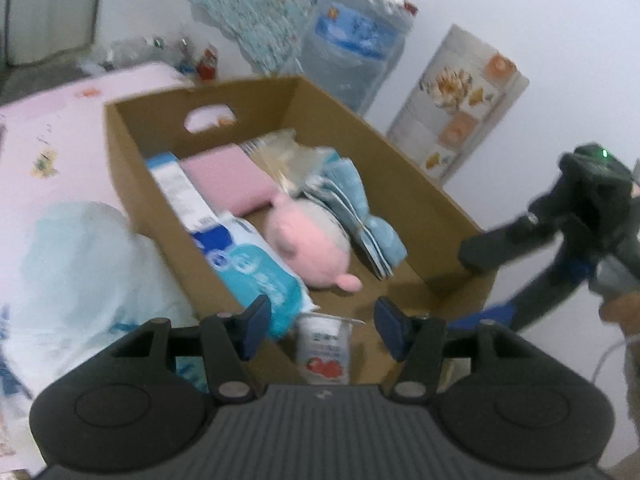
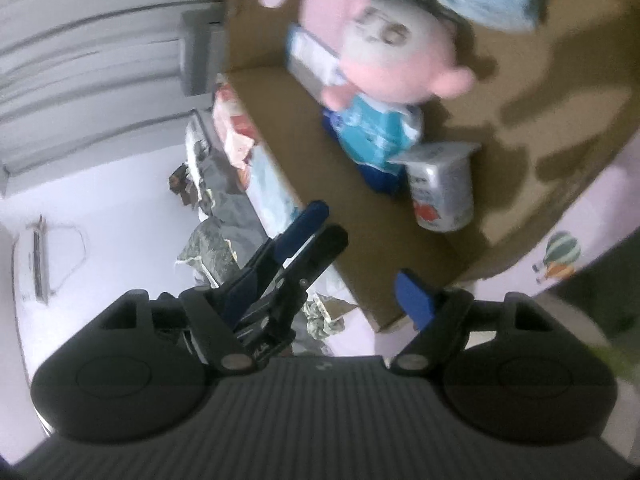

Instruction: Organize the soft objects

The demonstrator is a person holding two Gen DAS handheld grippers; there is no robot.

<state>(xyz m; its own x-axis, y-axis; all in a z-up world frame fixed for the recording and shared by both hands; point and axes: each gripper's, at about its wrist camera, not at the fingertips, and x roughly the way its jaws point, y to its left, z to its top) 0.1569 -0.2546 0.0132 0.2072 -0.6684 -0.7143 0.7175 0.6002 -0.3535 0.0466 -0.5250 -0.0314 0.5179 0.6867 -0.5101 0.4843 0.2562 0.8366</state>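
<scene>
Left wrist view: pink printed sheet [image 1: 52,128] under a cardboard box [image 1: 400,152], white wall behind. Left gripper [image 1: 322,322] with jaws apart and nothing between the pads, above the box's near end. Pink plush toy [image 1: 308,240] lies ahead on the box floor, long axis running diagonally from upper left to lower right, between a blue tissue pack [image 1: 248,264] and folded blue cloths [image 1: 356,208]; a yogurt cup [image 1: 324,352] stands nearest. Right gripper [image 1: 484,280] at the box's right corner.

Right wrist view: white wall at left. Right gripper [image 2: 362,256] with jaws wide and empty, outside the box's near wall. Only here does the plush toy [image 2: 392,56] show its pale underside, beyond the cup [image 2: 440,188].
</scene>
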